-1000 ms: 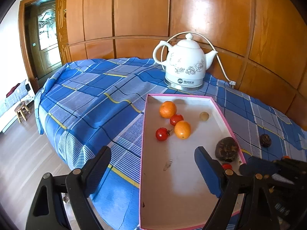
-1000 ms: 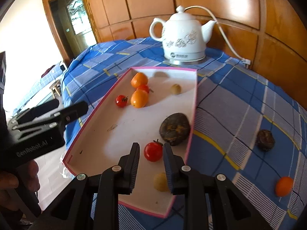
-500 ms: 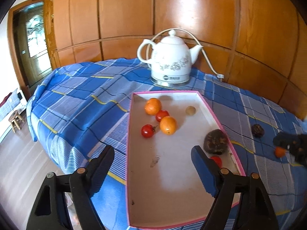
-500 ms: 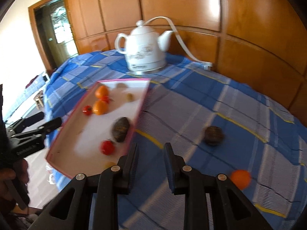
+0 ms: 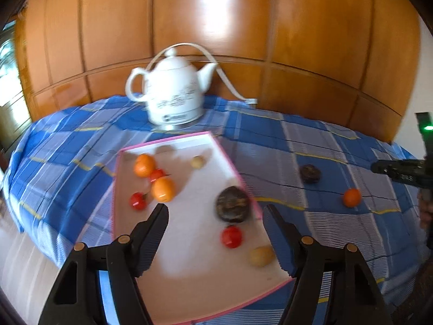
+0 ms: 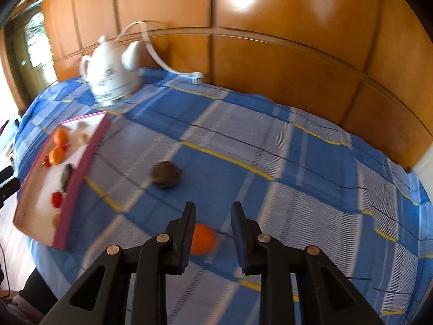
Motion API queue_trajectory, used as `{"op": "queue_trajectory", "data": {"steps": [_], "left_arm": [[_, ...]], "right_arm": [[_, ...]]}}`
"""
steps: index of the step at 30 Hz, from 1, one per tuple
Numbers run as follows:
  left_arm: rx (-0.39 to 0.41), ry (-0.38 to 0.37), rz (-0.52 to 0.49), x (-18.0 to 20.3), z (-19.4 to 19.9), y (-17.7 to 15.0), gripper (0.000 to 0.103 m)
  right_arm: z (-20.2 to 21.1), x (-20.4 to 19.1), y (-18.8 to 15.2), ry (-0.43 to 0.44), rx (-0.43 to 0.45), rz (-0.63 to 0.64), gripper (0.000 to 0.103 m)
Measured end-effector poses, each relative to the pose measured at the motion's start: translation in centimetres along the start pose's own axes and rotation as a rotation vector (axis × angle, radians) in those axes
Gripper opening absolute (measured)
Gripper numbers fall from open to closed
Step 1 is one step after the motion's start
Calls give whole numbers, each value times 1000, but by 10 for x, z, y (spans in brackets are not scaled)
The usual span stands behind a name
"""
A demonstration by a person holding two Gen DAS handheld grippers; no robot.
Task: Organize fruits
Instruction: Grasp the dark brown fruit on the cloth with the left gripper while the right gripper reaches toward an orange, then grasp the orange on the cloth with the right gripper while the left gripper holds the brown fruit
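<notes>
A pink-rimmed white tray (image 5: 186,233) holds two oranges (image 5: 162,189), several red tomatoes (image 5: 232,237), a dark brown fruit (image 5: 232,207) and two pale fruits (image 5: 261,256). My left gripper (image 5: 215,211) hovers over the tray's near half with its jaws closing and nothing between them. On the checked cloth right of the tray lie a loose orange (image 6: 203,239) and a dark round fruit (image 6: 166,174). My right gripper (image 6: 213,205) hangs just above that orange, shut and holding nothing. The orange is partly hidden behind its left finger (image 6: 186,230).
A white ceramic kettle (image 5: 173,94) with a white cord stands at the back of the blue checked cloth (image 6: 297,189), against the wooden wall panels. The cloth drops off at the near edge towards the floor. The right gripper (image 5: 400,170) shows at the left view's right edge.
My right gripper swung right, from over the tray to above the loose orange on the cloth. The left gripper's jaws narrowed and its view turned right.
</notes>
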State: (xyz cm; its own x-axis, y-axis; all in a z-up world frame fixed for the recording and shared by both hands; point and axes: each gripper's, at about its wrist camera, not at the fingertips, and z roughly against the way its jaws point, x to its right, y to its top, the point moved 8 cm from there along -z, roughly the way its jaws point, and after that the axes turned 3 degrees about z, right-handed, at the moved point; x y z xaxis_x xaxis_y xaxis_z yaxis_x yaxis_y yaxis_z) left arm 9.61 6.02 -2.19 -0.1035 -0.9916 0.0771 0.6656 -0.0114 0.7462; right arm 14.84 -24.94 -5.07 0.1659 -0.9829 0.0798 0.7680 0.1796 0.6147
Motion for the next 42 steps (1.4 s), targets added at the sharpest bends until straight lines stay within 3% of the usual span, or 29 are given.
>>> {"op": "queue_trajectory", "data": {"steps": [5, 9, 21, 28, 32, 33, 35, 42], "left_arm": [[-30, -72, -87, 46, -13, 12, 72], [-90, -162, -106, 80, -34, 18, 72], [-224, -239, -207, 160, -126, 27, 72], [-264, -224, -289, 183, -169, 25, 72], [-290, -220, -279, 184, -187, 22, 71], [-293, -224, -273, 184, -192, 21, 68], [-322, -250, -261, 184, -200, 17, 51], [-280, -274, -228, 184, -179, 16, 48]], "right_arm": [[-9, 41, -11, -46, -16, -61, 27], [-14, 54, -19, -17, -13, -124, 27], [-9, 39, -11, 114, -5, -185, 27], [-6, 36, -7, 151, 0, -212, 27], [-2, 37, -5, 161, 14, -222, 27], [-1, 37, -4, 164, 16, -225, 27], [0, 36, -3, 164, 20, -225, 27], [-4, 35, -5, 159, 5, -211, 27]]}}
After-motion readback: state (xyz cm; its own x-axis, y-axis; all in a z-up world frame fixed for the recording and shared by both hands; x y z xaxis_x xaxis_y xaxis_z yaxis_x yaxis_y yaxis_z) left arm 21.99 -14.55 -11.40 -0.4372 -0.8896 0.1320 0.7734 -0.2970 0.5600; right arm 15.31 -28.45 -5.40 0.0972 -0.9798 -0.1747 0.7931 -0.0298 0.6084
